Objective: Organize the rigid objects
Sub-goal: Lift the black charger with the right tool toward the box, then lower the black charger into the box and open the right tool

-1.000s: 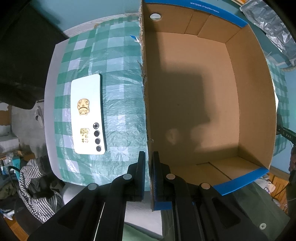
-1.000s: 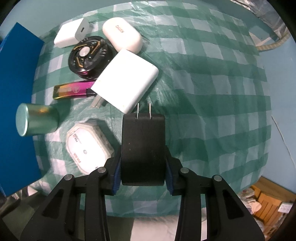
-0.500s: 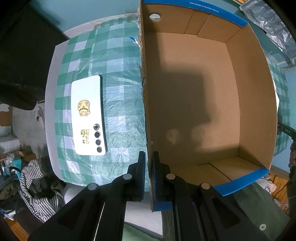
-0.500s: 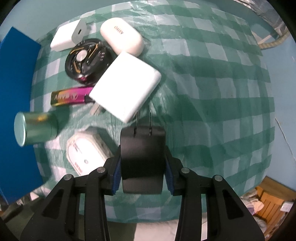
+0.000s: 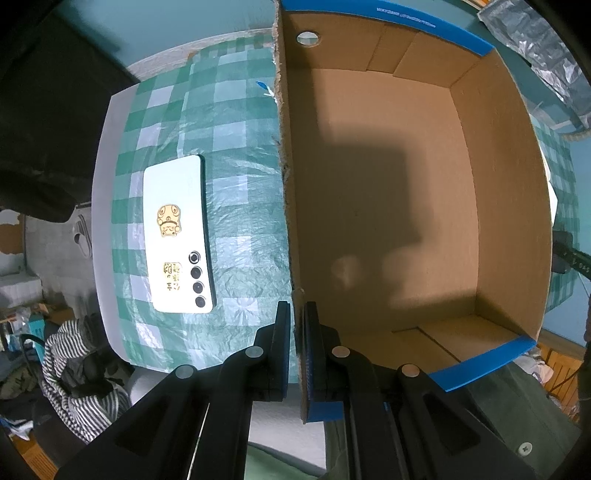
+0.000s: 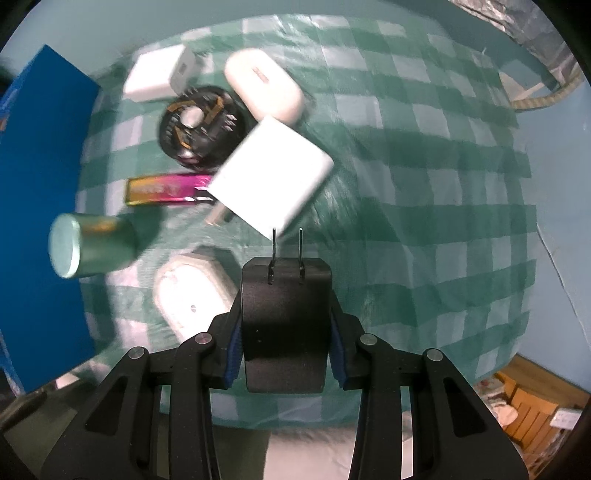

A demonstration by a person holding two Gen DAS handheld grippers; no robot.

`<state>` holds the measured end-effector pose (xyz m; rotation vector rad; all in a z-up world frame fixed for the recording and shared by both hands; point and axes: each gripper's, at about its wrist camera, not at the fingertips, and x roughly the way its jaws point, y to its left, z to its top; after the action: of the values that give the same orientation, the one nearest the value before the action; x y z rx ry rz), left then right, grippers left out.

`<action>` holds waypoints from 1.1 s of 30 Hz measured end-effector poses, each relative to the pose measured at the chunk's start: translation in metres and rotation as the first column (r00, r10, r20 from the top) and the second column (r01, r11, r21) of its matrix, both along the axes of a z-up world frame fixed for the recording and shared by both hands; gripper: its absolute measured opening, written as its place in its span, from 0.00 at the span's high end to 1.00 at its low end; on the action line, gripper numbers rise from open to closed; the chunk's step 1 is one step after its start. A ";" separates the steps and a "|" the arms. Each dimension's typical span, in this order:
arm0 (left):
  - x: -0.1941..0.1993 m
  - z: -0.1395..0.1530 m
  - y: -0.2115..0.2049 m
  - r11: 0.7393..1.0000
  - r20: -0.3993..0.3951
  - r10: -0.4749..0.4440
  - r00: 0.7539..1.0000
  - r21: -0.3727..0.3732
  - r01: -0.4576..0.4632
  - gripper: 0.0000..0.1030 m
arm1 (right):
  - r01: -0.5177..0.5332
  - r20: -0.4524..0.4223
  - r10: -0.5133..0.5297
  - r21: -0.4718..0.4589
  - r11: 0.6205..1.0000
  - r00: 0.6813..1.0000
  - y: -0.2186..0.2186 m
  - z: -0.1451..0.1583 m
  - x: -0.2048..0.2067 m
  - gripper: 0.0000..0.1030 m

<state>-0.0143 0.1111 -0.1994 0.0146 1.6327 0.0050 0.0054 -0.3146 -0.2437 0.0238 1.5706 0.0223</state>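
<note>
Black plug adapter (image 6: 284, 325) clamped upright in right tongs (image 6: 284, 332), prongs pointing away; cardboard box (image 5: 498, 192), wall pinched by left tongs (image 5: 295, 347), lies leftward.

Gold characters on the white phone (image 5: 176, 236) unreadable; box-rim print (image 5: 405, 20) too small.

Inside of the cardboard box (image 5: 388, 192) is totally bare, loads of room to drop in. Right half of the checkered cloth (image 6: 424, 221) is open too; left half's crowded: white chargers (image 6: 273, 173), green can (image 6: 88, 245), black disc (image 6: 201, 127).
</note>
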 end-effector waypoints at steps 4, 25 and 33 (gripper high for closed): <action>0.000 0.000 -0.002 1.000 0.000 -0.011 1.000 -0.001 0.011 0.93 | -0.037 0.032 0.037 0.008 0.999 0.999 0.013 0.021 0.011 0.64; -0.001 0.001 -0.002 0.999 0.009 -0.034 0.999 -0.007 0.034 0.97 | -0.328 0.165 0.311 0.090 0.940 0.936 0.109 0.112 0.058 0.64; -0.002 0.001 -0.004 0.999 0.008 -0.037 0.999 -0.012 0.037 0.97 | -0.448 0.193 0.424 0.100 0.888 0.885 0.158 0.124 0.077 0.64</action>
<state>-0.0163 0.1074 -0.1985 0.0354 1.6246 -0.0330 0.0820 -0.1569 -0.1200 -0.2184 1.3762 0.4828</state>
